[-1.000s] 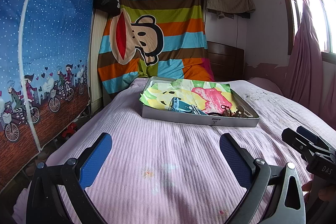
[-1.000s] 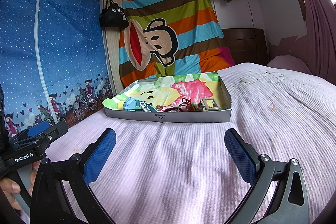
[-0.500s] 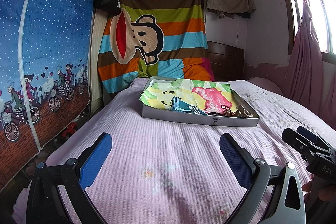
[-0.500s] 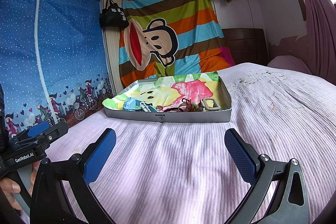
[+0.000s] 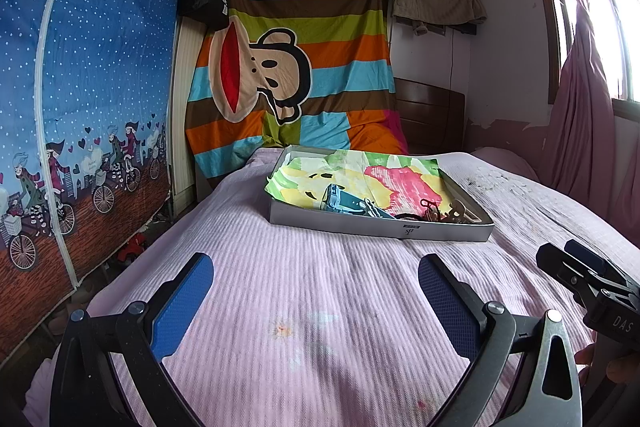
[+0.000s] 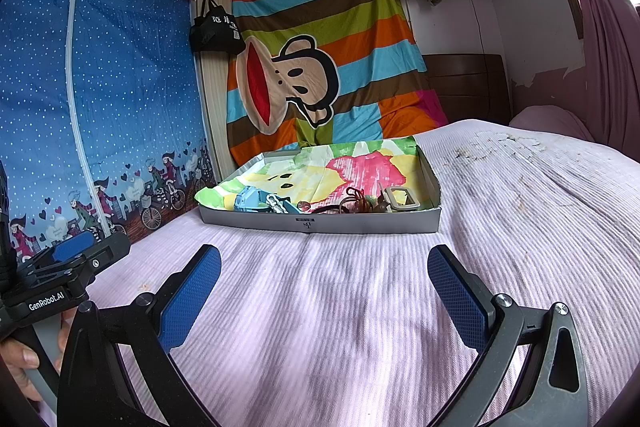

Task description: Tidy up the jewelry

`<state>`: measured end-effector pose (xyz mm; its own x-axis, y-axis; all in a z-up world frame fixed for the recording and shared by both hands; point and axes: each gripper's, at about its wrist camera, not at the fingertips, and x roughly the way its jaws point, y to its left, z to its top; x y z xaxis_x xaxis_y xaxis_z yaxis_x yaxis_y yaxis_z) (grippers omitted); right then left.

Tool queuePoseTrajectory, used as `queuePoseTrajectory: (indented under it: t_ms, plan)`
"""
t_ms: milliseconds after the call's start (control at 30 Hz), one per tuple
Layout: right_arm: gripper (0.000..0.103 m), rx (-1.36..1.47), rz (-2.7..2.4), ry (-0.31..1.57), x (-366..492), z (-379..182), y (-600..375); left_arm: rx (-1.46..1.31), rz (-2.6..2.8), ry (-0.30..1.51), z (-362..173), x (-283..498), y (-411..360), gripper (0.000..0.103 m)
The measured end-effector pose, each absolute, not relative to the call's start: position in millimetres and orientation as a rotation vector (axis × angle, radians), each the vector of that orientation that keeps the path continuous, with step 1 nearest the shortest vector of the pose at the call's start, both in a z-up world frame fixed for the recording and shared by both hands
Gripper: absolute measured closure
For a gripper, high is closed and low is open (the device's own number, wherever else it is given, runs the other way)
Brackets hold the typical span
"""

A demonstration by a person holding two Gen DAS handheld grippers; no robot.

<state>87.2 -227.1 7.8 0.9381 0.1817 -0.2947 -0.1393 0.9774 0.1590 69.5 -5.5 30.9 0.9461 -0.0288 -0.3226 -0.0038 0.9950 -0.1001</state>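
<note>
Fingers (image 5: 184,303) wide apart, empty.

home bedroom, pink-sheeted bed (image 5: 320,307) (wooden headboard (image 5: 430,115)), curtained window (image 5: 600,39)

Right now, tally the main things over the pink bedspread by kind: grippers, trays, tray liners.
Black two-finger grippers: 2, the left gripper and the right gripper
Shallow grey cardboard tray: 1
Colourful painted paper liner: 1
Total: 4

Right gripper (image 6: 324,291) jaws wide apart over pink ribbed bedspread (image 6: 520,227); shallow grey cardboard tray (image 6: 320,225) of jewelry ahead.
</note>
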Motion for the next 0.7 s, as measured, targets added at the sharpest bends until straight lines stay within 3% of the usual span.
queuePoseTrajectory:
  t_ms: [700]
  plan:
    - [0.002, 0.138, 0.165, 0.313, 87.3, 7.4, -226.2, -0.117, 0.011, 0.348, 26.7, 71.5, 0.4, 0.0]
